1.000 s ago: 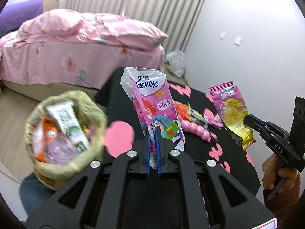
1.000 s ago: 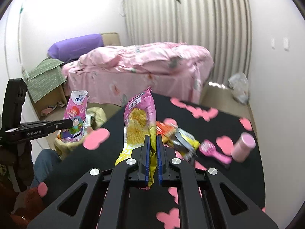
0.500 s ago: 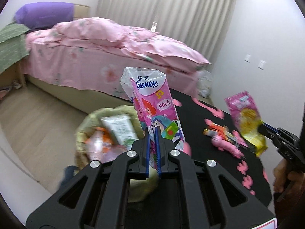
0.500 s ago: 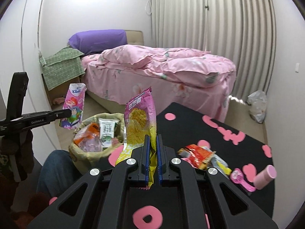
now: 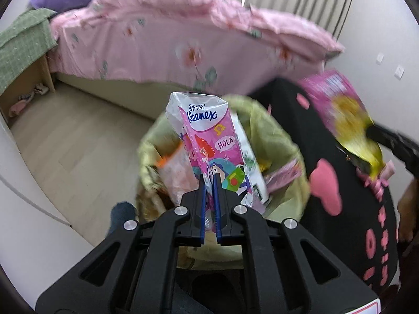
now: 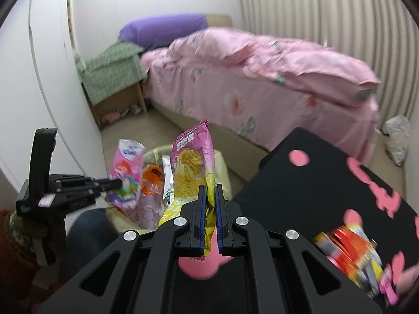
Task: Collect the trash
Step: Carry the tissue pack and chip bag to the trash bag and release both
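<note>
My left gripper (image 5: 209,176) is shut on a pink Kleenex tissue pack (image 5: 209,141) and holds it upright right over the open trash bin (image 5: 285,141), which is lined with a yellow-green bag and holds several wrappers. My right gripper (image 6: 208,188) is shut on a pink and yellow chip bag (image 6: 192,162), held above the table's left edge next to the bin (image 6: 222,167). In the right wrist view the left gripper (image 6: 115,183) and the tissue pack (image 6: 125,175) hang over the bin. In the left wrist view the chip bag (image 5: 343,112) shows at the right.
A black table (image 6: 314,183) with pink shapes stands right of the bin. Red and yellow wrappers (image 6: 351,251) lie on it at the right. A pink bed (image 6: 262,78) is behind. A wooden nightstand (image 6: 117,99) with a green cloth stands at the left.
Both grippers have moved left toward the bin with their loads. The tissue pack now hangs directly over the bin opening, and the chip bag has come up beside it.
</note>
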Tool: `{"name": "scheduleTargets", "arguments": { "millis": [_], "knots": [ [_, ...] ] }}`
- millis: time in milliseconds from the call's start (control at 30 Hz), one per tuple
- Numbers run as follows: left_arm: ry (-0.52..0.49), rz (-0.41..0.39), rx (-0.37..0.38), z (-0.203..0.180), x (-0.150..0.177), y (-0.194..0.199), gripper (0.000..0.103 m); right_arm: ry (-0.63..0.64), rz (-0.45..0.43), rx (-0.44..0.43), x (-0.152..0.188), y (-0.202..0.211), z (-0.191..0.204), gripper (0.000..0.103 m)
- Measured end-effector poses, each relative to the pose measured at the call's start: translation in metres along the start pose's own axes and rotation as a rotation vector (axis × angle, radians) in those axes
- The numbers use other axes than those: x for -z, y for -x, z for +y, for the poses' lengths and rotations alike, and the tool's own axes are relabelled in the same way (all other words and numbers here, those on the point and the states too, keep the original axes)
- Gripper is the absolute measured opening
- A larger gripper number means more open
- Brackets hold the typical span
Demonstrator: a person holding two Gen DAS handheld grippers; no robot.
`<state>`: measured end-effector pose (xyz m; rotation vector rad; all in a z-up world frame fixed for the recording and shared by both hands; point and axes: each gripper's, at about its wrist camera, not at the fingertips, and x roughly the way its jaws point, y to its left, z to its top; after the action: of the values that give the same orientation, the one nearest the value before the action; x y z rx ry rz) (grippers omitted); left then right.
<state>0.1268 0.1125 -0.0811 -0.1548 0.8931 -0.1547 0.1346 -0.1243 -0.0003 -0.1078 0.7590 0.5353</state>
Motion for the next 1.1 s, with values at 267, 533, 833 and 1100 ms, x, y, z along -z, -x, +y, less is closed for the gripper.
{"name": "scheduleTargets", "arguments": {
  "millis": [267, 533, 833, 1100],
  "knots": [
    [0.001, 0.067, 0.01, 0.01, -0.001, -0.038, 0.005, 0.084, 0.294, -0.093, -0.009, -0.132, 0.017, 0.007],
    [0.026, 0.071, 0.016, 0.016, -0.004, -0.054, 0.005, 0.097, 0.368, -0.084, -0.018, -0.171, 0.019, 0.007],
    [0.062, 0.057, 0.068, 0.018, 0.003, -0.04, 0.005, 0.086, 0.328, -0.089, -0.006, -0.144, 0.017, 0.008],
    [0.164, -0.027, 0.066, 0.033, -0.005, -0.001, 0.038, 0.069, 0.269, -0.128, -0.002, -0.113, 0.017, 0.046]
  ]
}}
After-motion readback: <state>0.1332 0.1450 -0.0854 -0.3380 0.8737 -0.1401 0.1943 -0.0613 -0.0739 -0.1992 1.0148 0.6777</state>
